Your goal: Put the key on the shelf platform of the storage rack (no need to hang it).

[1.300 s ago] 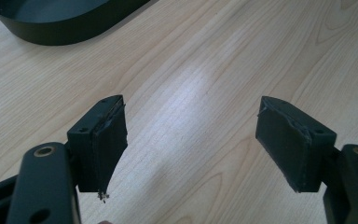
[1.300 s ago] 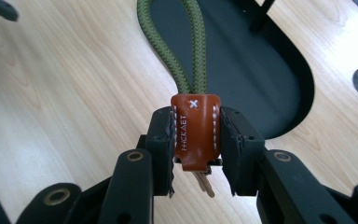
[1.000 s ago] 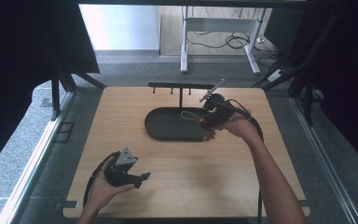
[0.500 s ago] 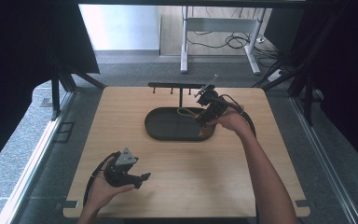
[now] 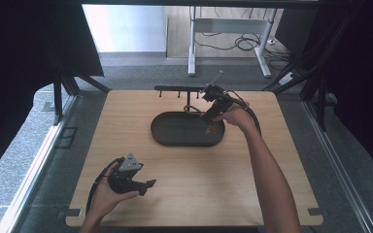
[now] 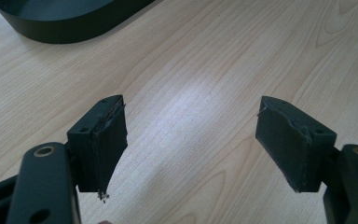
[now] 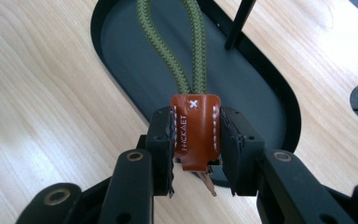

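The brown leather tab (image 7: 195,133) of a keychain strap sits clamped between the pads of the right tongs (image 7: 196,140), which are closed on it from both sides. From the tab a loop of olive green braided cord (image 7: 172,51) runs up and away, out over the dark oval tray (image 7: 121,79). A small bit of metal pokes out below the tab, too little of it to tell what it is. In the high view the right tongs (image 5: 212,108) hang over the far right end of the tray (image 5: 175,141), with the tab a small brown spot just under them and the cord trailing toward the thin black hook rack (image 5: 179,89) that stands at the far edge of the counter (image 5: 252,184). A dark rod, likely one of the rack's legs, rises past the tray's far rim in the right gripper view.

The left tongs (image 6: 191,144) stand wide open with nothing between the pads, low above bare wood at the near left of the counter, the tray's edge (image 6: 70,28) beyond them. In the high view the left tongs (image 5: 148,184) rest in the person's hand, well apart from the tray.

As a judgement: the pick-up is done, since the strap is firmly held. Whether the loop is bound for a hook on the rack or for the tray cannot be told; either way the placing and the release are left.
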Motion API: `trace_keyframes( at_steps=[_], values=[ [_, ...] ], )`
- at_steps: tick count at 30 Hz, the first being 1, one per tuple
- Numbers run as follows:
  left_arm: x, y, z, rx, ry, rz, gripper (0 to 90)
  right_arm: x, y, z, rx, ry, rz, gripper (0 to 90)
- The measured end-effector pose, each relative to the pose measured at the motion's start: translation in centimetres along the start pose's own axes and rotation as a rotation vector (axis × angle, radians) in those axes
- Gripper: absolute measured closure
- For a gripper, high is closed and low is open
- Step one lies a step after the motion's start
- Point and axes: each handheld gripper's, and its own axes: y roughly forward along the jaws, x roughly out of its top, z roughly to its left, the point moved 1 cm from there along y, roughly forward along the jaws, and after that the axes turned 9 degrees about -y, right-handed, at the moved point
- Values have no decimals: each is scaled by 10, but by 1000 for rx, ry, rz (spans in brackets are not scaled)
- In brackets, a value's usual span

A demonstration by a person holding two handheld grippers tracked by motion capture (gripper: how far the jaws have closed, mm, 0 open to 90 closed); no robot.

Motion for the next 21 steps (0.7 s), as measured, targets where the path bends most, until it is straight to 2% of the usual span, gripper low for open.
trace_keyframes(
  at_steps=[4, 5, 10, 21],
  values=[
    [1, -1, -1, -8, 3, -11, 255, 5, 5, -3, 0, -1, 3, 674],
    [2, -3, -3, -24, 6, -21, 256, 5, 7, -5, 0, -3, 1, 674],
    [1, -2, -3, -21, 5, -17, 256, 7, 18, -11, -10, 10, -4, 674],
    [0, -3, 0, -16, -5, -20, 256, -6, 50, -17, 4, 36, -4, 672]
  ],
)
